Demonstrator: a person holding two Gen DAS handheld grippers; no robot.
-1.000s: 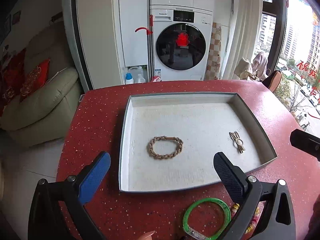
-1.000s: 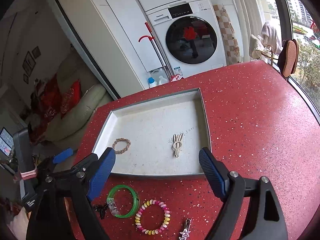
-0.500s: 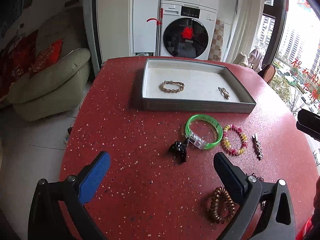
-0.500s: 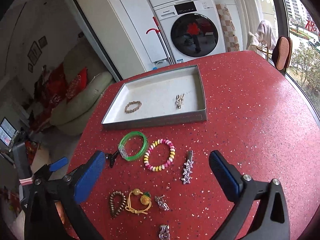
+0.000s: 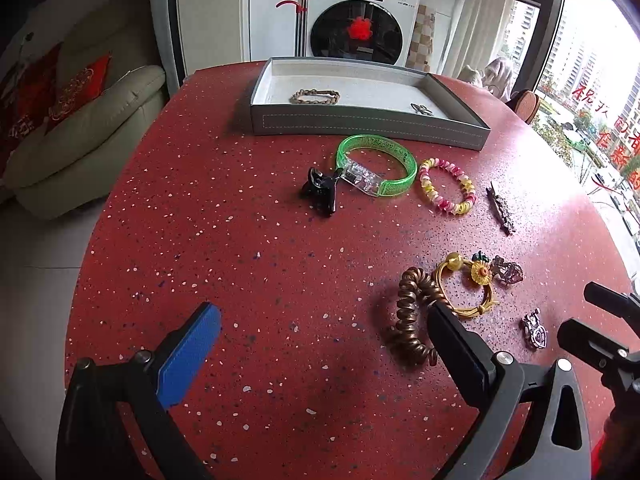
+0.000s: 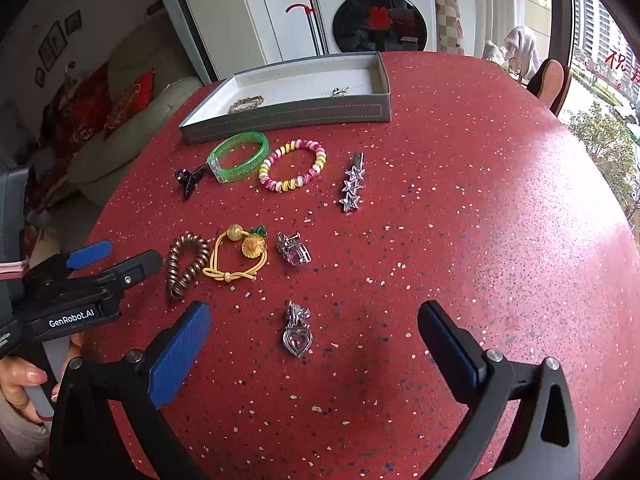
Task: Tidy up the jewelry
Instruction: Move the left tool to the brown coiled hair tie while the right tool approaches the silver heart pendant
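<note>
Red speckled table (image 6: 460,200) carries loose jewelry before a grey tray (image 6: 288,114) holding 2 pieces. Left gripper (image 5: 320,332) and right gripper (image 6: 314,328) hover with jaws apart, empty.

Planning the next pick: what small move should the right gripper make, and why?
Probably lower the open right gripper straight onto the silver heart-shaped pendant with a pink stone. It lies between the fingers, apart from other pieces, outside the grey tray, which holds only two items.
</note>
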